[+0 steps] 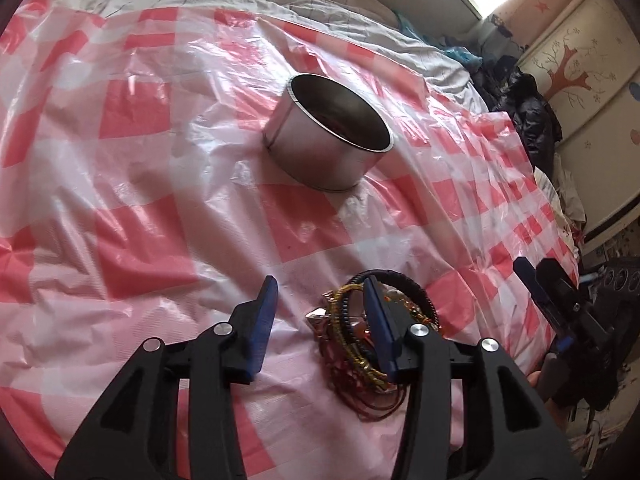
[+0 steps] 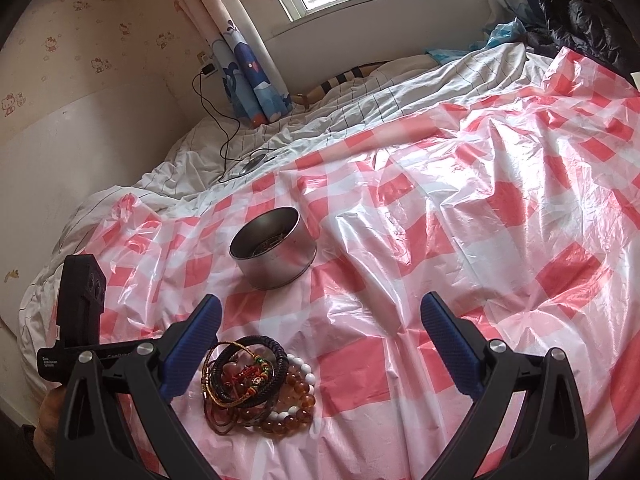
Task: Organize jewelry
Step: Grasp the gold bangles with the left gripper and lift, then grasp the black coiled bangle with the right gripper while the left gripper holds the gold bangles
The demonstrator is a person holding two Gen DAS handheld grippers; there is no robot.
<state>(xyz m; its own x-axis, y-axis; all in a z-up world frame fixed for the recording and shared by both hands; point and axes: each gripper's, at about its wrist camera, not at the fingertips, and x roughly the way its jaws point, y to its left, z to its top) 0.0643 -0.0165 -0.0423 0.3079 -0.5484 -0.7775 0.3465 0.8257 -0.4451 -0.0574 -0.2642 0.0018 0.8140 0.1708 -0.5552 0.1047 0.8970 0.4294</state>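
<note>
Both tongs are hanging released and holding nothing: the left gripper is straddling the edge of the jewelry pile, the right gripper beside it. Bracelets are lying heaped near the checkered sheet's near edge, well apart from the metal tin toward its middle.

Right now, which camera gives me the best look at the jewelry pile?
The right wrist view: the jewelry pile lies unobstructed between the open fingers, with black cords, amber and white beads all distinct. In the left wrist view, the left gripper's finger covers the pile's middle.
</note>
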